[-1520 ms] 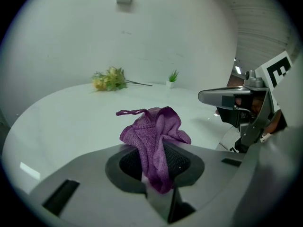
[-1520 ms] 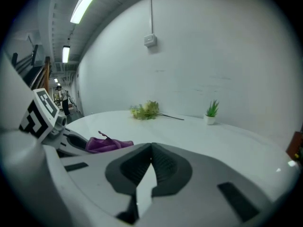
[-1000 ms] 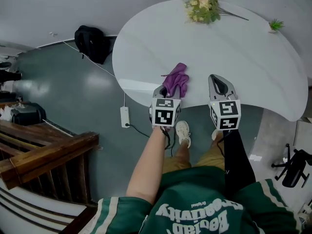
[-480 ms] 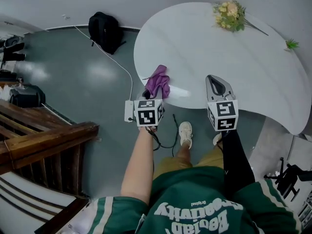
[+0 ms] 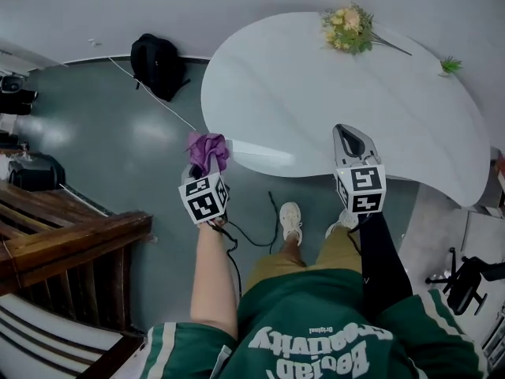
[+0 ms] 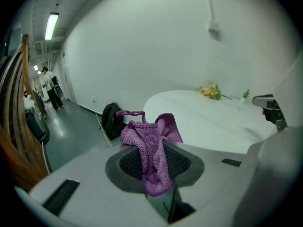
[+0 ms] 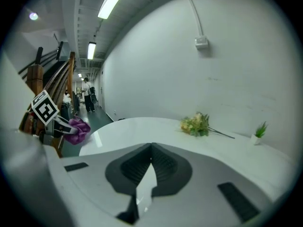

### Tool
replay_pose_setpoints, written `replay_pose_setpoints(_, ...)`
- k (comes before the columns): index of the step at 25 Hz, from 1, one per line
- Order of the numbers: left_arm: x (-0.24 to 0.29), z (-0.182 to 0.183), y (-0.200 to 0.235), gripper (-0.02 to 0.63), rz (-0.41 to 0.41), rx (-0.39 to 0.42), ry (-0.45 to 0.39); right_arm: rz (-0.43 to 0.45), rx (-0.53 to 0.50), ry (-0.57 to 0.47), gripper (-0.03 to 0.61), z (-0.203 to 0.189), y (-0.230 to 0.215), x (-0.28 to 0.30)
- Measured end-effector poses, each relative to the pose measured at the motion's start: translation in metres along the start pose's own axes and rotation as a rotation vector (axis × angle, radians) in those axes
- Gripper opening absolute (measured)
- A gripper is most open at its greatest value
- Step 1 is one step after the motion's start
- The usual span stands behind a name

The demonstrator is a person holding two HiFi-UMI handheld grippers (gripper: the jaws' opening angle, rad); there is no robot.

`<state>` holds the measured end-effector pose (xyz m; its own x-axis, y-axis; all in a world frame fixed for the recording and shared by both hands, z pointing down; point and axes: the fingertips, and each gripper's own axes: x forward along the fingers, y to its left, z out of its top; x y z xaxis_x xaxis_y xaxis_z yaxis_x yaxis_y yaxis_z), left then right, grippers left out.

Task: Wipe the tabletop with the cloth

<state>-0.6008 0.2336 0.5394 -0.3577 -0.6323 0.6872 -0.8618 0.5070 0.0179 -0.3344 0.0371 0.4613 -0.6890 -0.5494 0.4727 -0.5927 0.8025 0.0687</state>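
The purple cloth point(image 5: 207, 150) is bunched up between the jaws of my left gripper point(image 5: 203, 166), which is shut on it. That gripper hangs over the grey floor, just off the left edge of the white rounded table point(image 5: 316, 93). In the left gripper view the cloth point(image 6: 147, 141) spills out over both jaws, with the table point(image 6: 208, 122) beyond it to the right. My right gripper point(image 5: 353, 142) is shut on nothing, its tips over the table's near edge. The right gripper view shows the cloth point(image 7: 75, 129) at the far left.
A bunch of yellow flowers point(image 5: 346, 28) and a small green plant point(image 5: 447, 65) lie at the table's far side. A black backpack point(image 5: 157, 65) sits on the floor to the left, with a cable running from it. A wooden railing point(image 5: 71, 247) is at the lower left. An office chair base point(image 5: 467, 276) is at the lower right.
My left gripper has carried the cloth leftward, from the table's near edge off its left rim to over the floor. The right gripper has hardly moved.
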Motion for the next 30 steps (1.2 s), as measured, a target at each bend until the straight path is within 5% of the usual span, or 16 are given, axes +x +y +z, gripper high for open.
replay_pose_setpoints(5,-0.013,0.034,-0.07,0.095,-0.107,0.092,-0.103,-0.08,0.035,0.009,0.005,-0.018,-0.047,-0.032)
replay_pose_setpoints(13,-0.023,0.078,-0.243,0.095,-0.302,0.239,-0.188,-0.209,0.108,0.008,0.005,-0.06,-0.157,-0.098)
replay_pose_setpoints(30,-0.07,0.048,-0.636,0.095,-0.633,0.451,-0.199,-0.491,0.244,0.008,0.005,-0.177,-0.421,-0.307)
